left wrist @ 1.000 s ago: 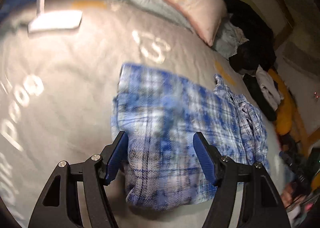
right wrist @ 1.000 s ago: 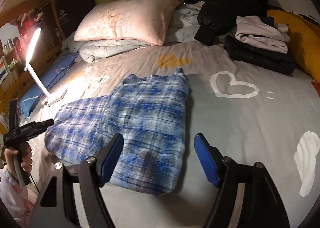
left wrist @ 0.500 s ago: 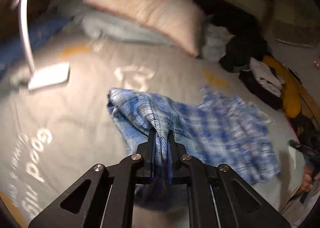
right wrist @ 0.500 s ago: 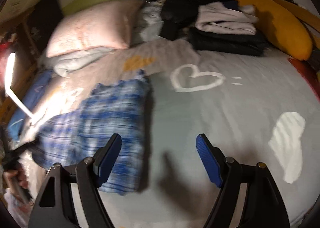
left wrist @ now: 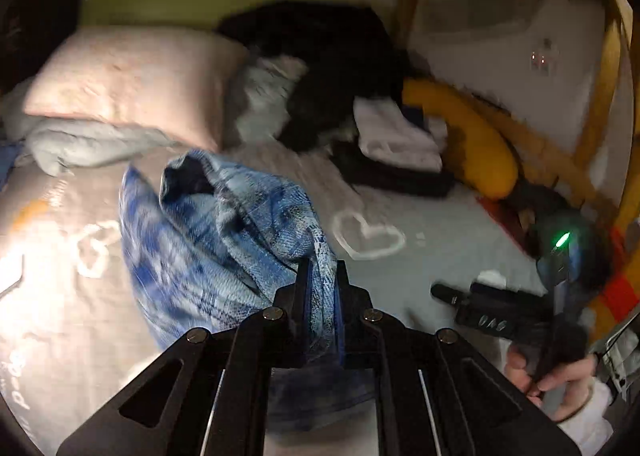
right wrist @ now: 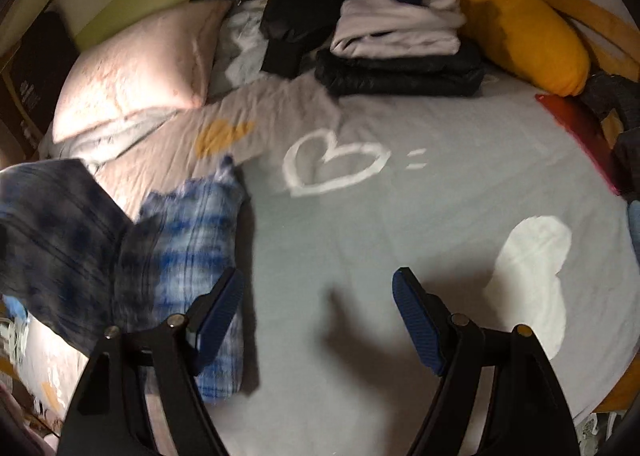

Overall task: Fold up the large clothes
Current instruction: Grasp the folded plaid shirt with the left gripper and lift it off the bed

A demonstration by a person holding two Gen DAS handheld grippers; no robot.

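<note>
While clamped on a bunched edge of the blue-and-white plaid cotton shirt [left wrist: 224, 240], points down over the grey bed sheet printed with a white heart outline [right wrist: 360, 240]. Speaking here of the left gripper [left wrist: 320, 268]: has just been closing its jaws, and now pinches the cloth tight between the blue pads, with nothing but fabric between them. Lifts one side of the shirt into a loose, hanging drape; leaves the other part lying on the sheet, left of the heart in the right wrist view. Holds nothing in the right gripper [right wrist: 318, 304], with jaws spread wide over bare sheet, just beside the resting part of the shirt; cannot tell whether the near pad touches it.

Judging by the drape: light, soft and limp, with no stiffness at all. Sags and bunches wherever unsupported, so keeps no shape from a single pinch. Not fragile, and probably not slippery; should hold well under ribbed pads. Best taken at two points, a corner or hem at each end of one edge, then drawn apart enough to flatten the layers. Likely calls for the right gripper at the lying hem nearest it. Risks catching only the top layer, or dragging the resting part askew.

Beyond, well apart toward the far side of the bed: a pale pink pillow [right wrist: 136, 71], a stack of folded white and black clothes [right wrist: 400, 51] and a long yellow cushion [right wrist: 520, 27].
</note>
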